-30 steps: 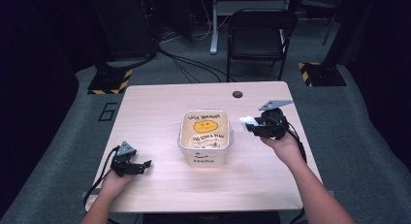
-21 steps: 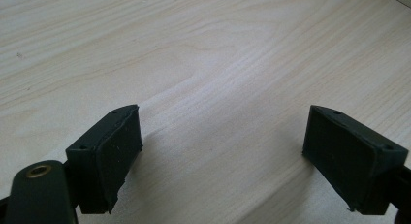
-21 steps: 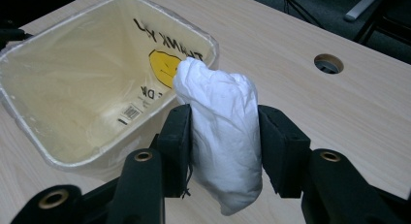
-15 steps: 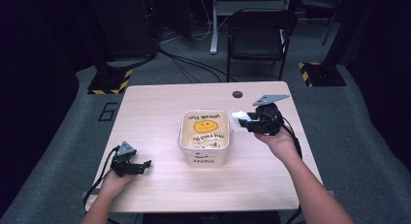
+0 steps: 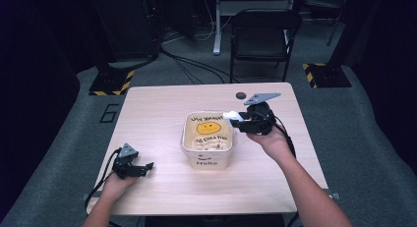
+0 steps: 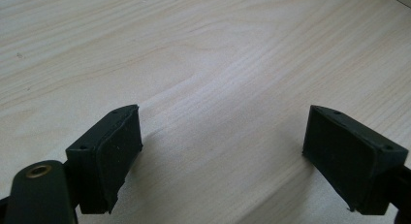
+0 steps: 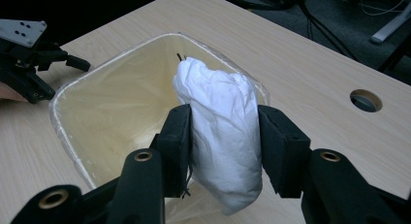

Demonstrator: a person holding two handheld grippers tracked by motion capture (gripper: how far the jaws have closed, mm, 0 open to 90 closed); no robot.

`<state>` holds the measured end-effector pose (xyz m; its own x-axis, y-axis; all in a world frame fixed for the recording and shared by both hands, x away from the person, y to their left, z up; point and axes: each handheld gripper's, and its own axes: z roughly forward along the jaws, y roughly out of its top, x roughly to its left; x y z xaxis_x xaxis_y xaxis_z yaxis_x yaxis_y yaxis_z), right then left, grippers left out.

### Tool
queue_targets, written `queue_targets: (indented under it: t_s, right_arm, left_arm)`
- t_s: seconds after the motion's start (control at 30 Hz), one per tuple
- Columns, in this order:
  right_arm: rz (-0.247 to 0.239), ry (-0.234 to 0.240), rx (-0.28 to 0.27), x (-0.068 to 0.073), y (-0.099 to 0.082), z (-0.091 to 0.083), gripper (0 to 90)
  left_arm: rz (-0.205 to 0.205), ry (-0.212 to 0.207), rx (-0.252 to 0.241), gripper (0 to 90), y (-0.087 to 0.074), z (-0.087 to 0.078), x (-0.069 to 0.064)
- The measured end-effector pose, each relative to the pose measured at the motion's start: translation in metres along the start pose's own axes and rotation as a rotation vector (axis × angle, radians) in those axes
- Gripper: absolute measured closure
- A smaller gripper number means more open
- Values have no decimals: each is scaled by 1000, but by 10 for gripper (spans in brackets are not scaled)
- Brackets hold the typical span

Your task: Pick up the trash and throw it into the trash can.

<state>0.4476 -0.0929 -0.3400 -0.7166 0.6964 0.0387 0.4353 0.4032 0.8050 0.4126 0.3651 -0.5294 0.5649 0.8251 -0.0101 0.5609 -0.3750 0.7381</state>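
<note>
Right gripper (image 7: 224, 151) is clamped on a crumpled white wad (image 7: 220, 132), prob. tissue or a thin bag, squeezed across its middle so it stands upright between the jaws w/ both ends sticking out. It's held just above the far right rim of the cream tub (image 5: 207, 138), which sits mid-table, so I judge a drop into the tub is what's being set up. The tub looks lined w/ clear film, likely to keep the inside clean. Left gripper (image 6: 220, 151) rests low near the table's (image 5: 162, 101) front left corner, jaws wide apart w/ nothing between, parked well clear of the tub so it doesn't get in the way. Hard to tell: the wad's lower end is cut off at the frame edge, the tub's bottom is partly hidden behind it, and the small dark specks inside are too small to ID. Lettering on the tub is mostly unreadable.
</note>
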Motion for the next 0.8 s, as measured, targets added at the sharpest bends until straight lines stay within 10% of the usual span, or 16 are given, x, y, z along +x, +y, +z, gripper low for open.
queue_targets:
  t_s: [0.8]
  right_arm:
    - [-42,46,49,26,7,49,570]
  left_arm:
    - [1,-1,0,134,0,0,0]
